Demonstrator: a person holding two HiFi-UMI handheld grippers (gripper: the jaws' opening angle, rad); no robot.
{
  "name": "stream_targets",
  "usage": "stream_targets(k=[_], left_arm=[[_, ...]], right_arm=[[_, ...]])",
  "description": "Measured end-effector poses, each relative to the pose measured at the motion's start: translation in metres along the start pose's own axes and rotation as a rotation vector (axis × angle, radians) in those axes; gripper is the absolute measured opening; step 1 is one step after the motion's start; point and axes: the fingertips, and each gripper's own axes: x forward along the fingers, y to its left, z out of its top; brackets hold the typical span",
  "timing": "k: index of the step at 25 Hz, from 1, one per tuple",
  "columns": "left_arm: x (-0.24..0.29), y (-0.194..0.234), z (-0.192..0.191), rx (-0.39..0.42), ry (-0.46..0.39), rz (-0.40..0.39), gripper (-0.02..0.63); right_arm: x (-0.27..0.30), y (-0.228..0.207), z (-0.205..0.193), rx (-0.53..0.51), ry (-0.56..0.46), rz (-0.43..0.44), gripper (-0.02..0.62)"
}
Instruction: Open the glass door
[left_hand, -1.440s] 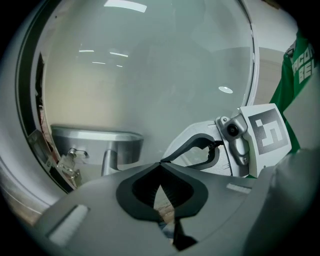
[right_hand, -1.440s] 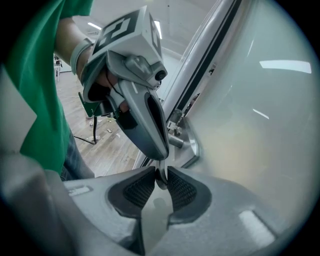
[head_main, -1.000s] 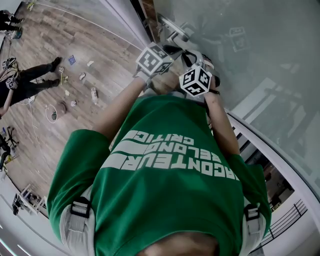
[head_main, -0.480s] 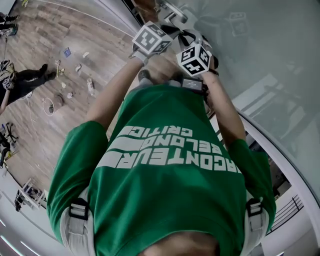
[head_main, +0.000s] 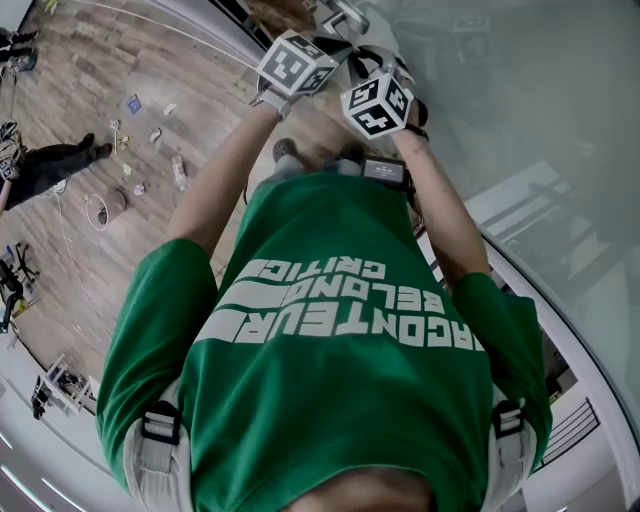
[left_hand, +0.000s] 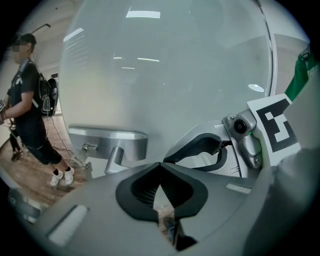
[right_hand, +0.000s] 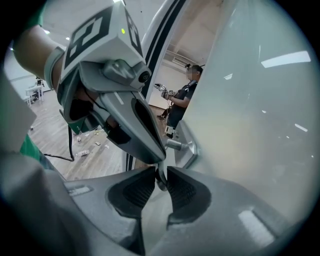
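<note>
Nearest, at the bottom centre of the right gripper view, the right gripper (right_hand: 160, 176) has its jaws drawn almost together on a thin metal sliver (right_hand: 159, 183). I judge this to be the free end of the lever handle seen edge-on, though the view does not settle it. The left gripper (left_hand: 160, 164) is closed with nothing between its tips, which meet just right of the lever handle (left_hand: 107, 141) in its own view. That handle runs level across the lower left of the left gripper view, its long axis along the door face and its neck going back to the glass door (left_hand: 175, 75). So the right gripper looks the better placed to work the lever, probably by pressing its end downward. Beyond, the frosted pane fills the upper frame, and a person (left_hand: 30, 110) stands at far left on the wood floor (left_hand: 27, 170).
</note>
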Motion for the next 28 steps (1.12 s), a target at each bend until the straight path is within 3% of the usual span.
stream_targets(k=[16,28], left_arm=[[0.035,0.015,0.032,-0.009,-0.001,0.069,0.011],[0.062,0.018,0.068,0.011,-0.036,-0.01,0.01]], right_arm=[[0.014,-0.046,-0.01,0.033,-0.003,-0.062,0.055],[0.014,-0.091,-0.018,0.088,0.024,-0.098,0.055]])
